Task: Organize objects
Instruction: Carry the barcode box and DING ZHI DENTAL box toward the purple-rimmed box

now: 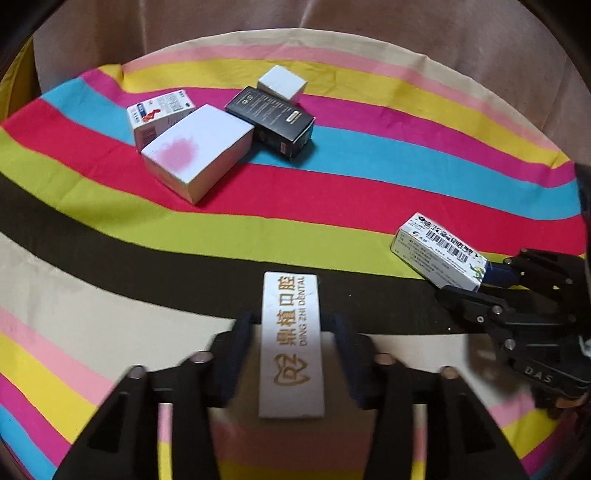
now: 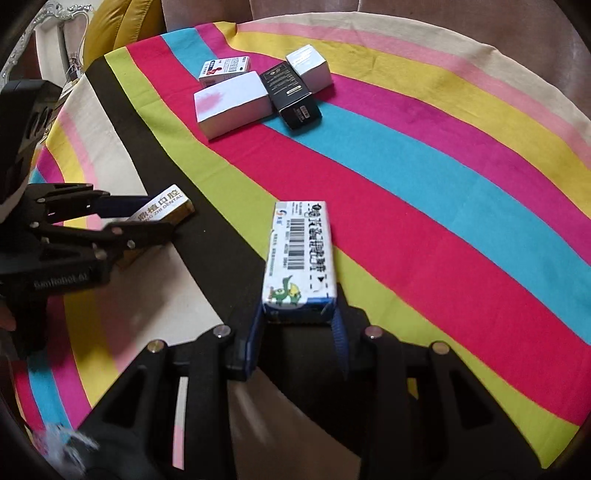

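My left gripper (image 1: 291, 325) is shut on a long white dental box with gold lettering (image 1: 290, 343), held above the striped cloth; it also shows in the right wrist view (image 2: 162, 212). My right gripper (image 2: 299, 317) is shut on a white medicine box with a barcode and green cartoon (image 2: 301, 254), also in the left wrist view (image 1: 437, 251). A cluster lies farther back: a large white box with a pink stain (image 1: 197, 151), a red-and-white medicine box (image 1: 159, 114), a black box (image 1: 273, 118) and a small white box (image 1: 282, 83).
A striped multicoloured cloth (image 1: 369, 192) covers the round table. A yellow cushion (image 2: 118, 26) and a white ornate frame (image 2: 48, 33) stand beyond the table's far left edge. Brown fabric (image 1: 332, 18) hangs behind.
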A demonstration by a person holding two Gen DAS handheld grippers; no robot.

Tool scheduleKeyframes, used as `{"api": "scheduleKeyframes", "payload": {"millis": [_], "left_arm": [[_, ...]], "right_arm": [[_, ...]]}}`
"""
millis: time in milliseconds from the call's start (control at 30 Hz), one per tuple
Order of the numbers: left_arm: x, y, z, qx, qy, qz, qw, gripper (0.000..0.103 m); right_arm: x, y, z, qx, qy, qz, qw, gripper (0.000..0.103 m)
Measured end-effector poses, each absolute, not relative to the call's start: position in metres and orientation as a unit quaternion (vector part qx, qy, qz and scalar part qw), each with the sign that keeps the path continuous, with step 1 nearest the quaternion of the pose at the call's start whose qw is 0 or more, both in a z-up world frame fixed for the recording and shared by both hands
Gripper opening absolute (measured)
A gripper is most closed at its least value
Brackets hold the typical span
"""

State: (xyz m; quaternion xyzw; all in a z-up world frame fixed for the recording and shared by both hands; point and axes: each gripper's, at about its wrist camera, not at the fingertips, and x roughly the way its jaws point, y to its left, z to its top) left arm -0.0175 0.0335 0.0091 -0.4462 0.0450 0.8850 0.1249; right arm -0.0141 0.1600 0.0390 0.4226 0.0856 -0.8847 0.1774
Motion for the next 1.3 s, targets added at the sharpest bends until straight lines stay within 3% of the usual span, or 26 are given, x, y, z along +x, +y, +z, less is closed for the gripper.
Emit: {"api": "scheduleKeyframes", "payload": {"millis": [100,167,233,533,600,633,667,700,733,1300], "left_arm": [[-0.009,0.04,0.006,-0.435,0.063,0.892,0.107,0.058],[-0.018,0.035,0.001,-0.436,0.054,0.892,0.103,0.059],[-0.022,0.035,0.002,-0.435,0.053,0.894,0.092,0.059],[-0.023,0.035,0.0,-0.432,0.05,0.896,0.084,0.058],[-0.023,0.033,0.0,-0.432,0.047,0.897,0.078,0.058],[-0.023,0.032,0.0,-0.432,0.045,0.897,0.076,0.056],[-0.023,0.032,0.0,-0.431,0.045,0.898,0.074,0.048],[-0.021,0.031,0.001,-0.429,0.044,0.899,0.072,0.035],[-0.018,0.031,0.002,-0.429,0.045,0.899,0.068,0.032],[0.088,-0.006,0.007,-0.451,0.0,0.892,0.042,0.032]], "right_arm": [[-0.007,0.157,0.038,0.42,0.093,-0.887,0.167,0.042],[-0.01,0.159,0.037,0.421,0.092,-0.889,0.154,0.053],[-0.013,0.163,0.035,0.426,0.076,-0.888,0.153,0.057],[-0.028,0.151,0.033,0.431,0.086,-0.882,0.17,0.065],[-0.033,0.148,0.033,0.428,0.084,-0.884,0.165,0.063],[-0.033,0.148,0.033,0.427,0.081,-0.886,0.161,0.053],[-0.032,0.149,0.034,0.423,0.075,-0.89,0.155,0.037],[-0.032,0.149,0.035,0.424,0.07,-0.89,0.152,0.037],[-0.03,0.149,0.035,0.424,0.07,-0.891,0.148,0.037],[0.055,0.135,0.041,0.442,0.068,-0.885,0.131,0.037]]}}
